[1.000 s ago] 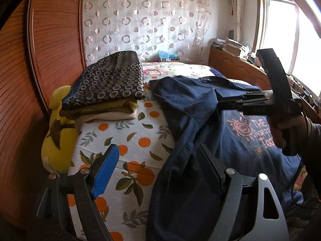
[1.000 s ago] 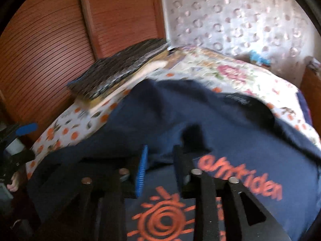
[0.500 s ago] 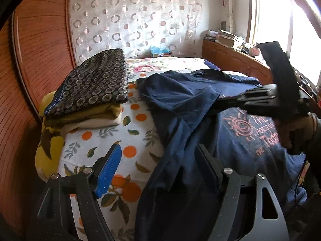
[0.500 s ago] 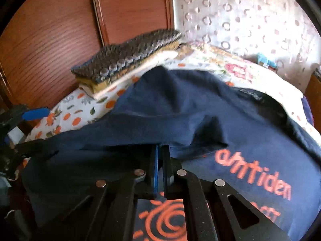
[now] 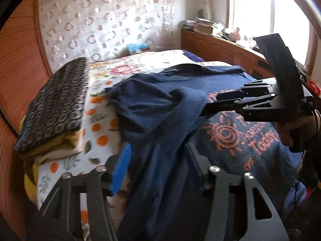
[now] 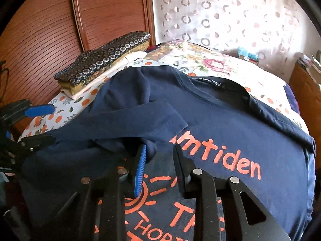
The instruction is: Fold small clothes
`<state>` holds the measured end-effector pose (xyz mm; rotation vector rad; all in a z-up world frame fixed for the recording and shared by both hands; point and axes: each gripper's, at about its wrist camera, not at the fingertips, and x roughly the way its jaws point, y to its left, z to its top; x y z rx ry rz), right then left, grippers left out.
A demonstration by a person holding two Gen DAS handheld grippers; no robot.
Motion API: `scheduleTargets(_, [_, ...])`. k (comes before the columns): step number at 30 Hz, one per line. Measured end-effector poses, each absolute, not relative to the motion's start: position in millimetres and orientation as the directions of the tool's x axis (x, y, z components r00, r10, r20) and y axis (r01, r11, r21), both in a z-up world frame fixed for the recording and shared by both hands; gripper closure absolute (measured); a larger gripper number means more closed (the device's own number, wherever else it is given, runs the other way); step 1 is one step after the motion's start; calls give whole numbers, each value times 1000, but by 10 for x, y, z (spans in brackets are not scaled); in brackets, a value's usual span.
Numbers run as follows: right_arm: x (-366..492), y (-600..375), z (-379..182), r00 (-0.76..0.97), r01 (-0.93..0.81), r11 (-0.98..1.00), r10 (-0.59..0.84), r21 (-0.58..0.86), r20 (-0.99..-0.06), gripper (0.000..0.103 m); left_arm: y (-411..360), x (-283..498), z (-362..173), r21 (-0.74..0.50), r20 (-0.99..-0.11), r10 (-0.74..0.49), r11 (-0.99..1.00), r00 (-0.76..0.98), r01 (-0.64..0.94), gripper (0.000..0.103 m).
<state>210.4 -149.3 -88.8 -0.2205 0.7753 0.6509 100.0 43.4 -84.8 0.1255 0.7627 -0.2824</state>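
Your right gripper (image 6: 159, 160) is parted over the shirt (image 6: 230, 124), sleeve (image 6: 140, 118) folded at 11 o'clock; your left gripper (image 5: 157, 160) gapes astride its edge.

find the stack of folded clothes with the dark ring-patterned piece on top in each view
Left wrist view: the stack of folded clothes is at the left, on the bed's edge, beside the navy t-shirt.
Right wrist view: it is at the upper left, against the wooden panel.
Shared landmark: the ring-patterned curtain behind the bed.
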Motion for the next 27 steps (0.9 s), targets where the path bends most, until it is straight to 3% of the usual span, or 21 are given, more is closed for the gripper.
scheduleTargets(2, [2079,-1588,-838,547,-605,795,453,41,-704,71,377,1074,-856,8,-707,-221,947,672,320,63])
scheduleTargets(9, [1978,-1806,-793,571,-580,814,442,41,-692,71,124,1287,-942,63,-757,-213,918,618,392,70])
scheduleTargets(11, [1956,-1806,-774,570,-583,811,448,45,-689,71,134,1329,-963,78,-764,-197,917,615,391,91])
scheduleTargets(13, [1931,-1808,-761,568,-587,808,457,51,-684,71,207,1362,-931,73,-758,-189,926,624,369,97])
scheduleTargets(27, [1826,-1419,-829,470,-697,705,587,131,-660,71,804,1419,-775,-38,-721,-191,971,666,236,97])
